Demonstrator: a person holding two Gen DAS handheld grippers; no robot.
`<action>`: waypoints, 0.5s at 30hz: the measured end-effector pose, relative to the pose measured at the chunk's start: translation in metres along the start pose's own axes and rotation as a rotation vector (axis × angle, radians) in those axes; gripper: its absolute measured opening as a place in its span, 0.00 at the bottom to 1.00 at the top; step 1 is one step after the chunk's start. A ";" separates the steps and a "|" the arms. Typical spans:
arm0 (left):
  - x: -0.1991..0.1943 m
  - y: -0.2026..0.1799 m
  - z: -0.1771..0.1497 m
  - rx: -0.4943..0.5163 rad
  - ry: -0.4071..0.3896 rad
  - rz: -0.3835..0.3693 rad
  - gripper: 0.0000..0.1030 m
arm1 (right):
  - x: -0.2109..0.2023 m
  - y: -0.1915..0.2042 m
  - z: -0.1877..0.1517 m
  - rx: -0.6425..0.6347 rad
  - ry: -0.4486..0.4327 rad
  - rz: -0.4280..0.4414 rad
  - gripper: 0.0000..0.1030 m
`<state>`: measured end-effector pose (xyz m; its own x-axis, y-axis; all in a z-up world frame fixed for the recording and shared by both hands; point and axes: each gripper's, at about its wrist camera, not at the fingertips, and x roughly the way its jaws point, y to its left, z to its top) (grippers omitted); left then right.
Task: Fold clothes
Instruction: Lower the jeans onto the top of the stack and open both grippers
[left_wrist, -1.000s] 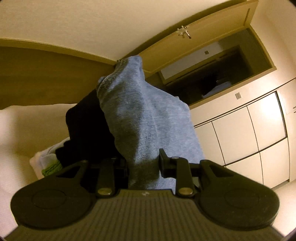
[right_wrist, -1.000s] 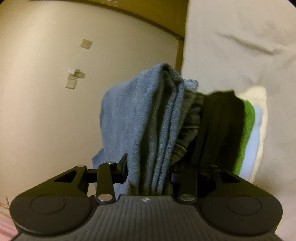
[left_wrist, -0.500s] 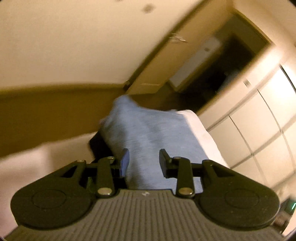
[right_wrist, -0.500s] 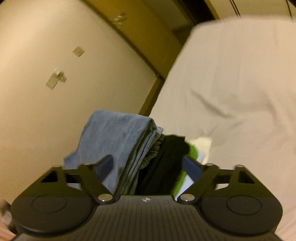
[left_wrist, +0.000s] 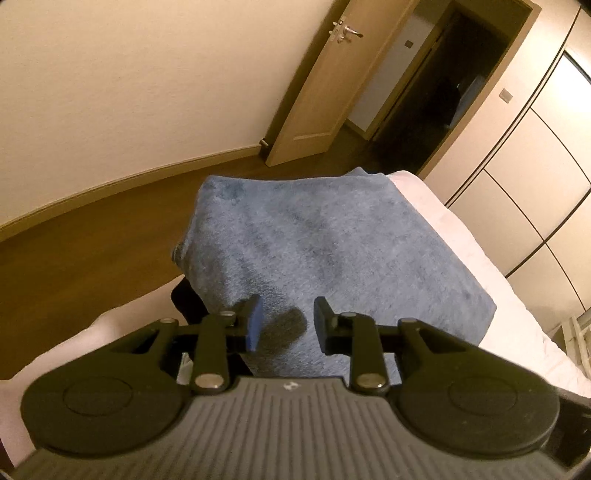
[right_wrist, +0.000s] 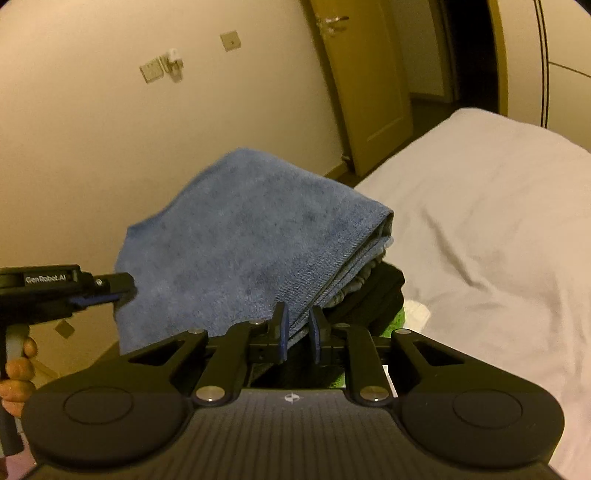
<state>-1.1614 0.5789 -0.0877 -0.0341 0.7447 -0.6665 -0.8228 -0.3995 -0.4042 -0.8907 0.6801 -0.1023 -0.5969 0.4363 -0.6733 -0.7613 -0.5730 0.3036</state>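
- Folded blue jeans (right_wrist: 251, 240): top of a stack at the bed's (right_wrist: 498, 229) corner, over a black garment (right_wrist: 373, 295) and a green item (right_wrist: 395, 321); denim layers neat, fold edge facing right.
- Risk: jeans overhang the stack's floor-side edge; a snag or nudge could probably tip them off.
- Right gripper (right_wrist: 295, 332): jaws closing, nothing pinched between them.
- Left gripper (left_wrist: 286, 321): jaws closing, empty, above the denim.

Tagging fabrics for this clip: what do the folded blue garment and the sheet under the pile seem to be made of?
Folded blue garment: looks like washed denim, matte with mottled fading and a thick stitched hem at its edge; likely jeans, though the cut is hidden. Sheet: pale woven cloth, probably cotton, matte with soft creases; the exact fibre cannot be told.
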 end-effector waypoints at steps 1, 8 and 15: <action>-0.003 -0.001 -0.002 -0.002 0.001 0.002 0.22 | 0.002 -0.001 0.003 0.010 0.001 -0.002 0.18; -0.015 -0.009 -0.017 -0.005 0.016 0.041 0.27 | -0.025 -0.005 0.000 0.079 -0.013 0.014 0.28; -0.077 -0.043 -0.037 0.042 0.035 0.136 0.66 | -0.063 -0.001 -0.019 0.109 0.019 0.016 0.57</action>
<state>-1.1021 0.5185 -0.0421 -0.1273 0.6657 -0.7353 -0.8351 -0.4719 -0.2827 -0.8473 0.6404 -0.0729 -0.6055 0.4141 -0.6796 -0.7751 -0.5003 0.3857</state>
